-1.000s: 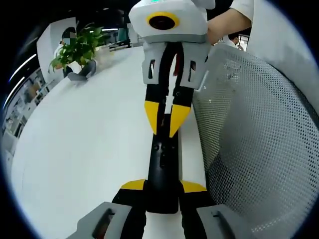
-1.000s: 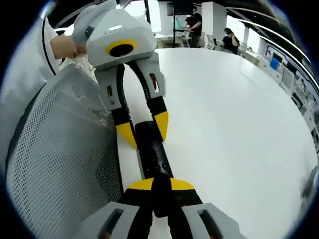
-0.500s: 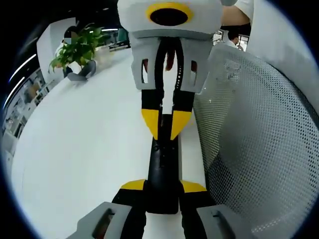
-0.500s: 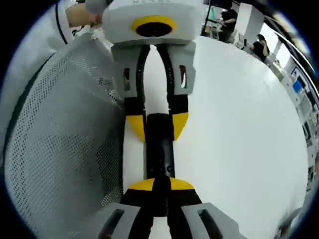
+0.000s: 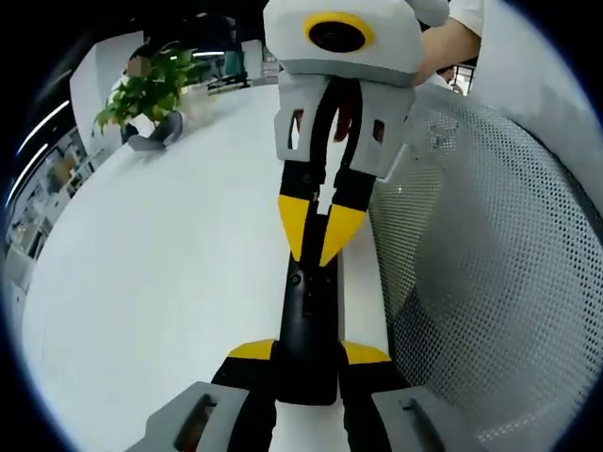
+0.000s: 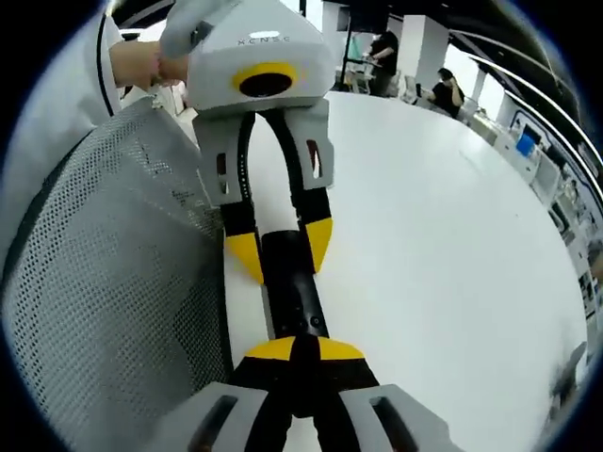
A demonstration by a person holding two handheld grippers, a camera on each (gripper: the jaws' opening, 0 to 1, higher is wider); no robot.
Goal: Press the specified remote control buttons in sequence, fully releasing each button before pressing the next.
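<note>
Remote [image 5: 309, 325] black, slim, long, small buttons; left gripper [image 5: 309, 353] jaws clamp one end, right gripper [image 6: 294, 350] jaws nearly closed above.

No legible text anywhere.

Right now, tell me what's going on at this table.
A person is working a black remote with two handheld grippers over a white table. The left gripper clamps the remote's near end between its fingers. The right gripper, fingers nearly together, has its yellow tips on the remote's button face. A mesh chair back stands beside the table and a potted plant sits at the far edge.
</note>
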